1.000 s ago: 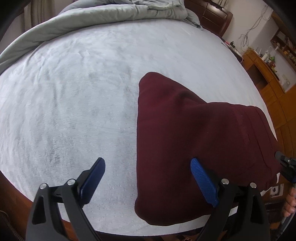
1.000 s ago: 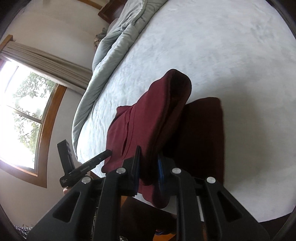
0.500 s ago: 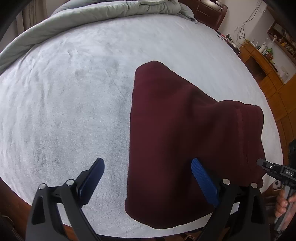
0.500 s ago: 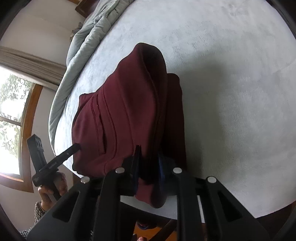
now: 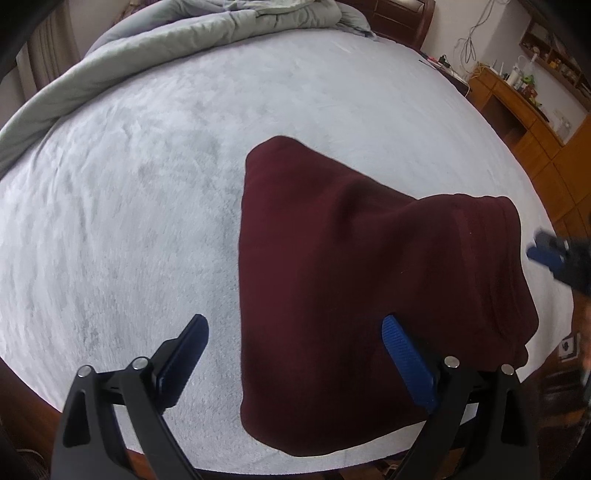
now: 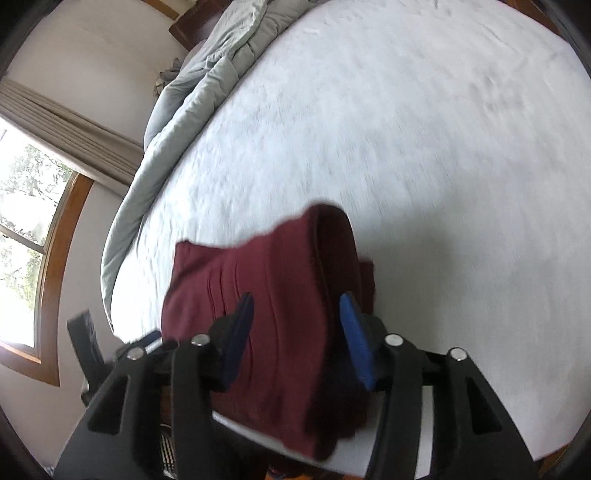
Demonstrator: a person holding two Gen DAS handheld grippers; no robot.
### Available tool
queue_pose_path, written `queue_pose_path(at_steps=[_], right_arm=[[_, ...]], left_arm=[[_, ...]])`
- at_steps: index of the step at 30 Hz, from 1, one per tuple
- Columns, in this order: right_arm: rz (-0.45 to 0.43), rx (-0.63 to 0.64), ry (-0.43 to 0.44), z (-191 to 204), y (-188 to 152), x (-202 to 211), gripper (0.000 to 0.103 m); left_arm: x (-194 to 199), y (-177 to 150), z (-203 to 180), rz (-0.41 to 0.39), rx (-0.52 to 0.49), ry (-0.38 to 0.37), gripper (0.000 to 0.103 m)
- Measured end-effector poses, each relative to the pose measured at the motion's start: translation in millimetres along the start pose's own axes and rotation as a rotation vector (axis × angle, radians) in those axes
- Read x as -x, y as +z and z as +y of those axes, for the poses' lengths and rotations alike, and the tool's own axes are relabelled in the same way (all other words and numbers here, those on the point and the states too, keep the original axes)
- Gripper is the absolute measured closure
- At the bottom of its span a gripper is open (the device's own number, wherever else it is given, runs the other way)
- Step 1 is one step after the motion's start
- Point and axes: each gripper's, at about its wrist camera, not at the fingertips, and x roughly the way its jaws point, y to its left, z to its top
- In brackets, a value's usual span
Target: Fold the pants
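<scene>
The dark red pants (image 5: 362, 280) lie folded in a thick stack on the pale bed cover (image 5: 147, 184), near the bed's front edge. They also show in the right wrist view (image 6: 280, 295). My left gripper (image 5: 295, 343) is open and empty, hovering over the stack's left edge. My right gripper (image 6: 297, 319) is open, its blue pads either side of the stack's near end, not gripping. The right gripper shows blurred at the right edge of the left wrist view (image 5: 554, 258).
A rumpled grey duvet (image 5: 221, 33) lies along the far side of the bed. Wooden cabinets (image 5: 535, 122) stand to the right. A window with curtains (image 6: 44, 184) is at the left of the right wrist view. The left gripper's body (image 6: 92, 350) shows there too.
My right gripper has opened and let go of the pants, and the lifted fold has dropped onto the stack. My left gripper stayed open and barely moved.
</scene>
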Motion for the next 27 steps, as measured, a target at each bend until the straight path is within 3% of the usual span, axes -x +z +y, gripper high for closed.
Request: queue_pose_path(at_steps=[3, 5, 7, 10, 15, 20, 27], right_arm=[[0.012, -0.022, 0.008, -0.9, 16.5, -15.3, 0.052], [0.027, -0.031, 0.038, 0.1, 21.7, -24.4, 0.062], [0.049, -0.022, 0.037, 2.4, 25.1, -33.0, 0.091], [0.03, 0.006, 0.058, 8.7, 24.5, -29.8, 0.096], [-0.007, -0.044, 0.05, -4.4, 21.4, -12.9, 0.097], [0.057, -0.084, 0.011, -22.2, 10.3, -34.6, 0.096], [0.016, -0.003, -0.009, -7.1, -2.6, -9.7, 0.071]], left_arm=[[2.6, 2.6, -4.0, -0.005, 0.009, -0.003, 0.008], [3.4, 4.4, -4.7, -0.008, 0.013, -0.005, 0.008], [3.6, 5.8, -8.1, -0.01, 0.012, -0.006, 0.008], [2.2, 6.8, -11.9, -0.009, 0.003, -0.003, 0.008], [2.0, 8.3, -15.7, -0.011, 0.002, -0.015, 0.008], [-0.9, 9.4, -17.8, -0.005, 0.009, -0.021, 0.008], [-0.3, 7.1, -14.9, 0.005, 0.026, -0.035, 0.008]])
